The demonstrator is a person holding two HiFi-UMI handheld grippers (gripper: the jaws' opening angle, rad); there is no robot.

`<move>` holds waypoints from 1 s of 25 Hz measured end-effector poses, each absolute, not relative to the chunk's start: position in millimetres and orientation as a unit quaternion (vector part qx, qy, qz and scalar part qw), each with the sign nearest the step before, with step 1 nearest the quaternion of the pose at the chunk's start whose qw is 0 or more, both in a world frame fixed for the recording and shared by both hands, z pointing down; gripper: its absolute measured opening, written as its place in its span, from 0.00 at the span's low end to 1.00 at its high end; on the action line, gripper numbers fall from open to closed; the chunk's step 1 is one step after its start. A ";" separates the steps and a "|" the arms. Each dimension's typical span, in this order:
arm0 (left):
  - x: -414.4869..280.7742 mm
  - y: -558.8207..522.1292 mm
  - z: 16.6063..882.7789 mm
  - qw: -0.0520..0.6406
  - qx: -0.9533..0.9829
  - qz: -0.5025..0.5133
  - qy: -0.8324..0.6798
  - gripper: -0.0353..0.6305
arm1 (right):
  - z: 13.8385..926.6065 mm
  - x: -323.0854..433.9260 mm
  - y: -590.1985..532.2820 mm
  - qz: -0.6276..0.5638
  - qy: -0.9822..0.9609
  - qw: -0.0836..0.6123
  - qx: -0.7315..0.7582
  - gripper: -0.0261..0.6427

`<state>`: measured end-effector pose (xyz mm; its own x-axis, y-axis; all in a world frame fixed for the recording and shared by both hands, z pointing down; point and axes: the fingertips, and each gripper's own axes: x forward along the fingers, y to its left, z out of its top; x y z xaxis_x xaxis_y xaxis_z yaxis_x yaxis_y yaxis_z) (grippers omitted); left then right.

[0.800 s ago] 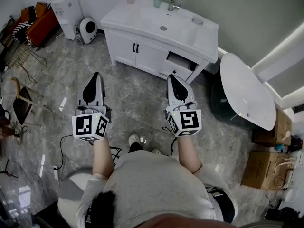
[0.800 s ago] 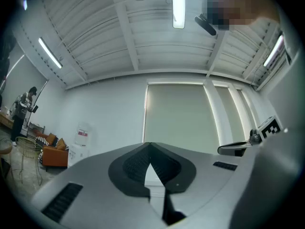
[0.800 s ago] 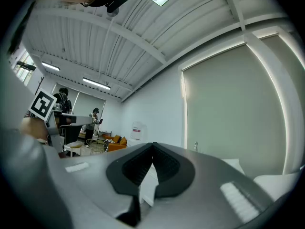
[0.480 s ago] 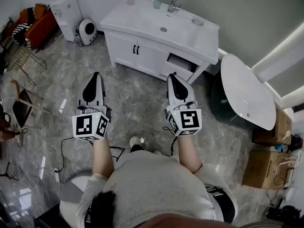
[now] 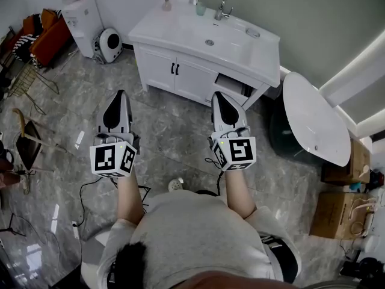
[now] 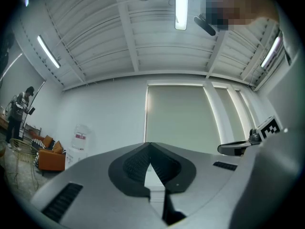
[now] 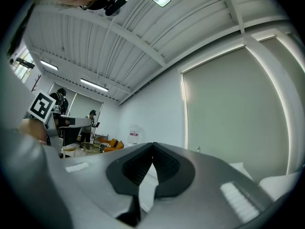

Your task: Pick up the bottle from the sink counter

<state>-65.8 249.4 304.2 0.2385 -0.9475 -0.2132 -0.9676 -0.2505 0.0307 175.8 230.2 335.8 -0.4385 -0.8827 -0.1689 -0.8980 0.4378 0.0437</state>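
The bottle (image 5: 166, 5) is seen standing upright at the back left corner of the white sink bench (image 5: 180, 32), close to the wall. A green cup (image 5: 199, 8) and the tap (image 5: 223, 8) stand further along to its right. The bottle is untouched and well apart from both claws.

The left claw (image 5: 121, 95) and the right claw (image 5: 216, 96) are held side by side over the grey floor (image 5: 174, 131), short of the cabinet (image 5: 162, 71) front and pointed towards the bench. In each gripper view the jaws are shown pressed together at the tips, with nothing between them.

Against the head view of a moment ago, the bench is found slightly lower in the picture. Only one shoe (image 5: 175, 184) is now visible below the claws, where two were seen. A step towards the bench is therefore judged to be under way. The claws are kept in the same place ahead of the body, and their jaws are unchanged.

The task is thus judged to be in its approach, with nothing grasped yet. The remaining floor has to be crossed, one claw has to be spread, and it has to be carried over the bench to the back corner. The left claw is judged the better placed, since the cup could be knocked by a reach from the right.
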 end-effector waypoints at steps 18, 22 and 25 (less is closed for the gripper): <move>-86.4 194.6 308.0 0.052 -0.785 0.101 0.609 0.06 | 337.6 160.4 170.4 0.068 0.844 0.059 -0.529 0.06; -91.4 166.7 301.2 0.062 -0.779 0.099 0.616 0.06 | 332.5 156.4 136.4 0.068 0.847 0.070 -0.522 0.06; -95.3 144.7 296.4 0.067 -0.773 0.099 0.623 0.06 | 328.0 155.4 110.3 0.068 0.849 0.076 -0.519 0.06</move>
<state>-95.3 144.7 296.4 0.2053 -0.9497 -0.2365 -0.9762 -0.2158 0.0192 155.4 110.3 328.0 -0.4503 -0.8702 -0.1997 -0.8910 0.4526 0.0369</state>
